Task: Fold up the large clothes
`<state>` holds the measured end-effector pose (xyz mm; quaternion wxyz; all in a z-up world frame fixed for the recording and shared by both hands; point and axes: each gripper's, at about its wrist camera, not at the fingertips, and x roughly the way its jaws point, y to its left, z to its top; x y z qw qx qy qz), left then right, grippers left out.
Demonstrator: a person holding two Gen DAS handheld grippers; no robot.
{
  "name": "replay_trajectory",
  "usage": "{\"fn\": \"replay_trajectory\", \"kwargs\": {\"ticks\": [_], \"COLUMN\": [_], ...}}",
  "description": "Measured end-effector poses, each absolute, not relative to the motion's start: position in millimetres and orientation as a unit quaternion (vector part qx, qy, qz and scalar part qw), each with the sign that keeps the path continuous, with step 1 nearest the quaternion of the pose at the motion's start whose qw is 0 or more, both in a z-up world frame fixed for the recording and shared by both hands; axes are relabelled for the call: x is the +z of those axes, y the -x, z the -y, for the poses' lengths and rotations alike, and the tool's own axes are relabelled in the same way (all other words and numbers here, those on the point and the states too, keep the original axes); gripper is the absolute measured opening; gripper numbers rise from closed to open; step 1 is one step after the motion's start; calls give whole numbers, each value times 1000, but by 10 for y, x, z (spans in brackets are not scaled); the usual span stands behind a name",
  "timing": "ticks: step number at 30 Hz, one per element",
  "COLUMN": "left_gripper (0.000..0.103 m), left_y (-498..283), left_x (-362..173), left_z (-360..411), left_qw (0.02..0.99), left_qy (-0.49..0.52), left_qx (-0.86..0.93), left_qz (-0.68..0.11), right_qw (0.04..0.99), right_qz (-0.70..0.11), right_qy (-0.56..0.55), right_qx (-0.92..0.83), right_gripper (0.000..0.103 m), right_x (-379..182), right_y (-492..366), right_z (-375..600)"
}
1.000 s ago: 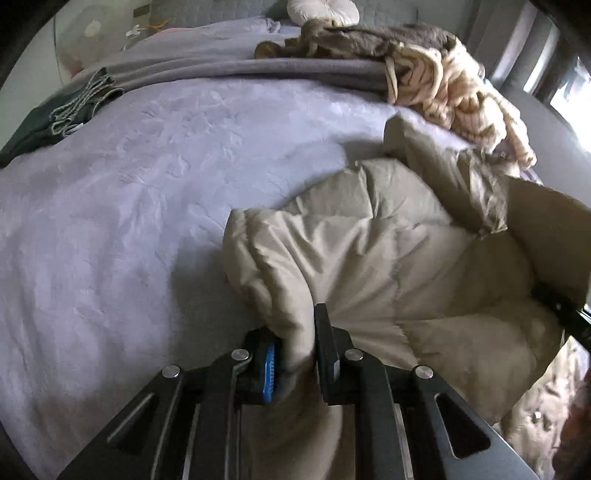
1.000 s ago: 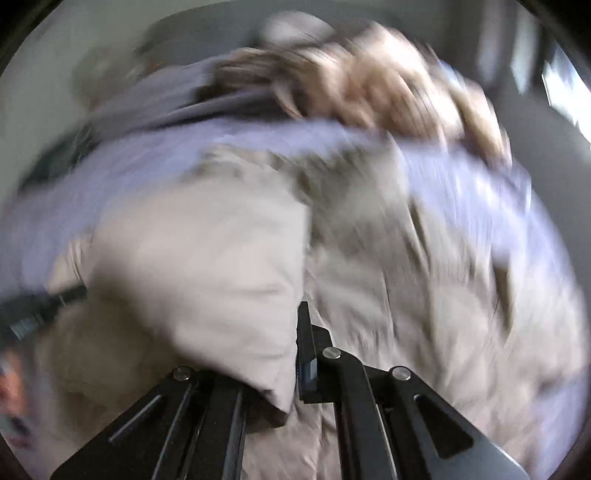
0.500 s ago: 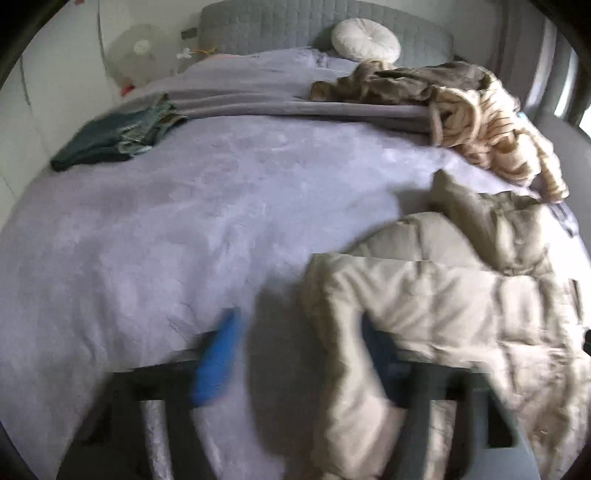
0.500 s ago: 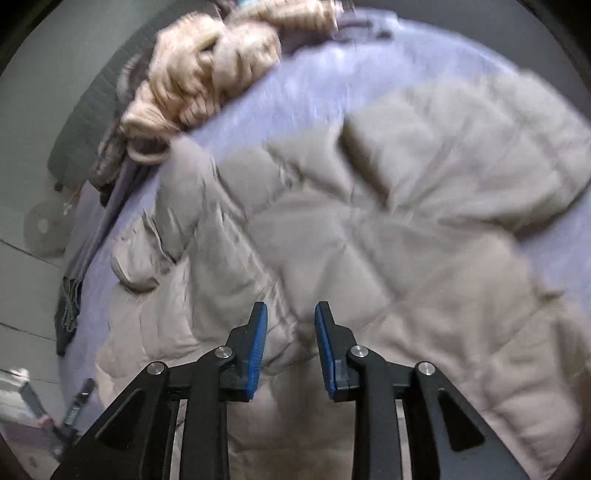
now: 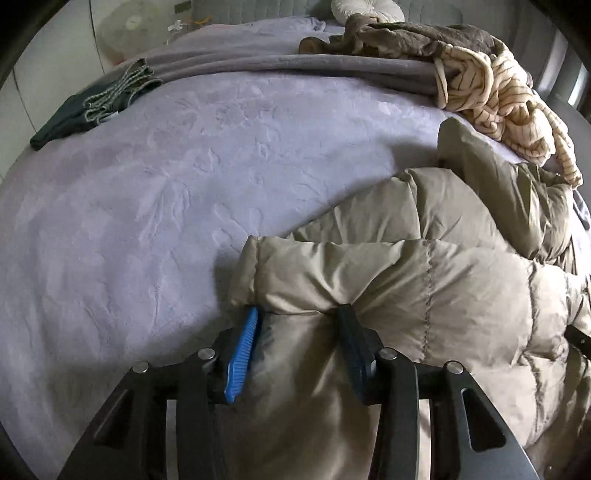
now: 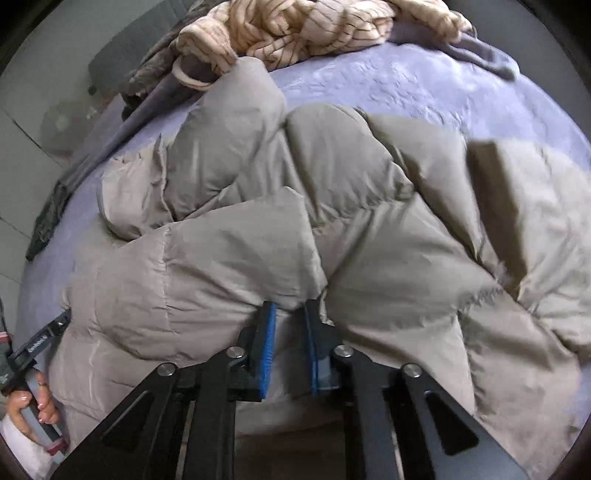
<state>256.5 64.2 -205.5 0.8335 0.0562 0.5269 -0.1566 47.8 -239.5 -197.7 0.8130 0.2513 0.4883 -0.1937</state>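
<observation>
Both tongs, left (image 5: pixel 297 325) and right (image 6: pixel 289 314), gape around the puffy quilted beige jacket (image 5: pixel 424 295) without pinching it.

A wide bed under a lavender plush blanket (image 5: pixel 184 177) filled the space ahead of the fingers. At its far end stood a grey quilted headboard (image 5: pixel 236 7) with a round white tufted cushion (image 5: pixel 364 7) against it. A pale round fan (image 5: pixel 127 27) sat far left by the white wall (image 5: pixel 55 48). Daylight entered far right.
</observation>
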Motion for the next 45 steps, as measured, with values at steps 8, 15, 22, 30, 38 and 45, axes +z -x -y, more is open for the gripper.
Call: {"fn": "replay_trajectory", "kwargs": {"ticks": [8, 15, 22, 30, 38, 45], "left_gripper": [47, 48, 99, 103, 103, 103], "left_y": [-2425, -1987, -1445, -1044, -716, -608], "left_x": [-1738, -1412, -1247, -1278, -1362, -1406], "left_z": [-636, -399, 68, 728, 1269, 1506], "left_qw": [837, 827, 821, 793, 767, 759], "left_qy": [-90, -113, -116, -131, -153, -152], "left_qx": [-145, -187, -223, -266, -283, -275], "left_qz": [-519, -518, -513, -531, -555, -571], "right_qw": [799, 781, 761, 737, 702, 687], "right_qz": [-484, -463, -438, -401, -340, -281], "right_qy": [-306, -376, -423, -471, -541, -584], "right_qx": [-185, -186, -223, -273, -314, -330], "right_gripper": [17, 50, 58, 69, 89, 90], "right_x": [-1706, -1520, -1377, -1381, -1529, -1658], "right_y": [-86, 647, 1232, 1868, 2356, 2600], "right_z": [2543, 2602, 2828, 3397, 4096, 4607]}}
